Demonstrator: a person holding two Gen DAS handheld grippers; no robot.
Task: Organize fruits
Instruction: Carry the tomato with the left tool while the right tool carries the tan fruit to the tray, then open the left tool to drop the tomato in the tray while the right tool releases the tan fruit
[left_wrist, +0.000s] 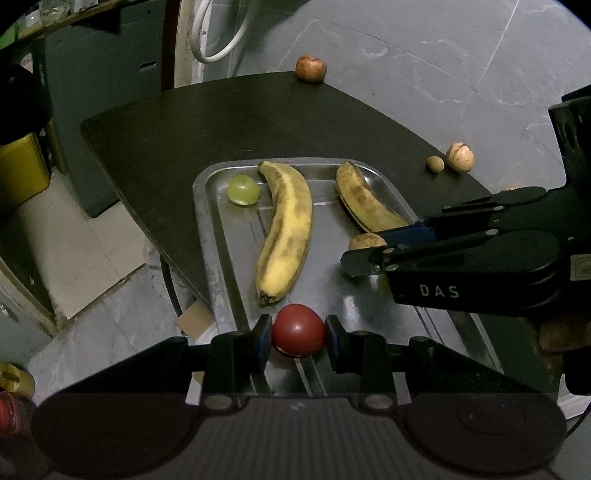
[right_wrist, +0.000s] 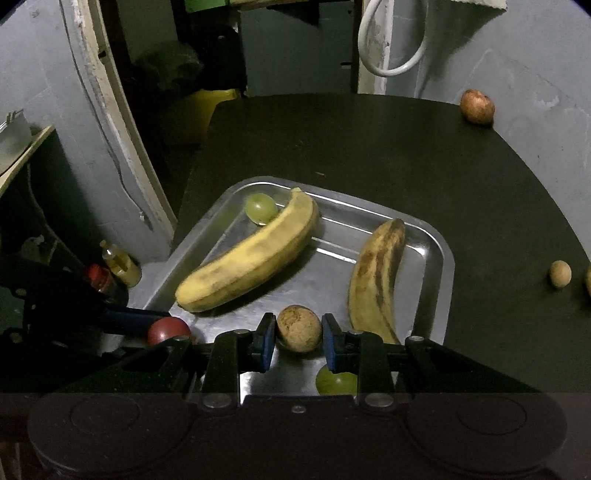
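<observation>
At the left of the metal tray (left_wrist: 207, 236) lies a green grape (left_wrist: 243, 189), near the far rim and just beside the tip of the larger banana (left_wrist: 286, 229); it looks small, light and thin-skinned, so a gentle pinch across its middle would suit it best. The larger banana lies lengthwise along the tray, long, curved and likely soft under its spotted peel; it would handle best taken across the thick mid-section, not at the narrow ends. At its near end the left gripper (left_wrist: 298, 335) is closed on a red round fruit (left_wrist: 298, 335), one blue pad on each side at the widest part, low over the tray's near end. That fruit looks smooth and glossy, so it may slip if the pinch sits off its middle, and firm pressure could bruise it. Further right, the right gripper (right_wrist: 299, 334) holds a small brown round fruit (right_wrist: 299, 329) the same way, just above the tray floor between the two bananas; its skin looks rough and dull, which should give the pads good purchase, and it is probably light. A second green grape (right_wrist: 334, 382) sits under this gripper. The darker banana (right_wrist: 376, 280) lies along the tray's right side, heavily spotted and probably the softest piece. Out on the dark tabletop (right_wrist: 480, 221), well apart from the tray, wait more small brown fruits (left_wrist: 460, 157), (left_wrist: 434, 163) and a reddish one (left_wrist: 311, 68) at the far edge.
</observation>
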